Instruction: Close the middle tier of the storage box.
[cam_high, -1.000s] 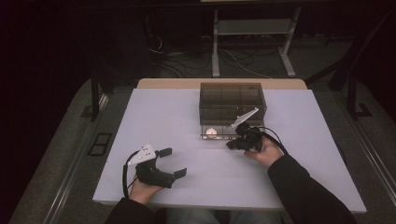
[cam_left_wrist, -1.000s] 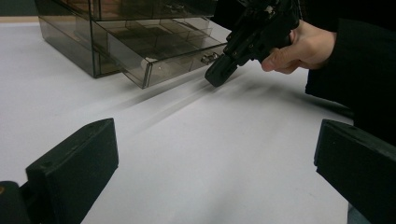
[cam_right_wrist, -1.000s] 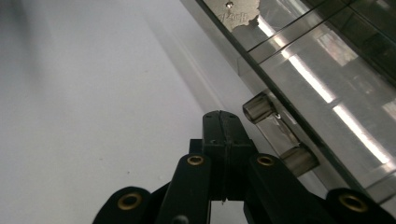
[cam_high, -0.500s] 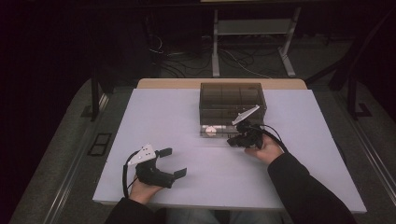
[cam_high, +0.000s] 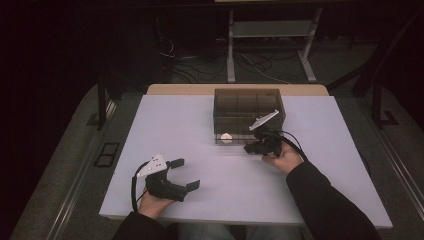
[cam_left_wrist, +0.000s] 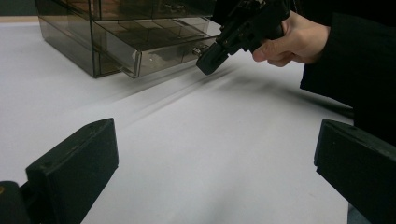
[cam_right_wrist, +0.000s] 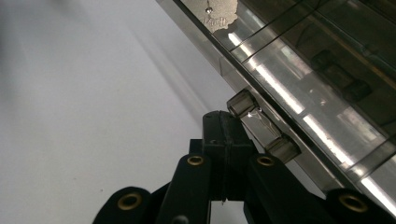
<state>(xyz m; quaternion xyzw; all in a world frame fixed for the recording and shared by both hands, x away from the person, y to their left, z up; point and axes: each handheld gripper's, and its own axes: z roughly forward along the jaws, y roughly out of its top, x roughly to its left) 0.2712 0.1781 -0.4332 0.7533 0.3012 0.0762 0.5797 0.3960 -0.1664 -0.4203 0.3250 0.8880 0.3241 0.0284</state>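
At drawer handle (cam_right_wrist: 262, 127) | right hand-held gripper (cam_right_wrist: 227, 125) closed beside it

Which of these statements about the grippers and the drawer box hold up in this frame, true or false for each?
1. The left gripper has its jaws wide apart over bare table. True.
2. The right gripper is clamped around the drawer handle. False: its jaws are shut together, and their tip sits right beside the clear handle, not around it.
3. The bottom drawer of the smoky drawer box stands slightly pulled out. True, as the left gripper view shows.
4. The left gripper rests against the drawer box. False: it is well apart from it, near the table's front edge.
5. A pale item shows through the box's front at its lower left. True.
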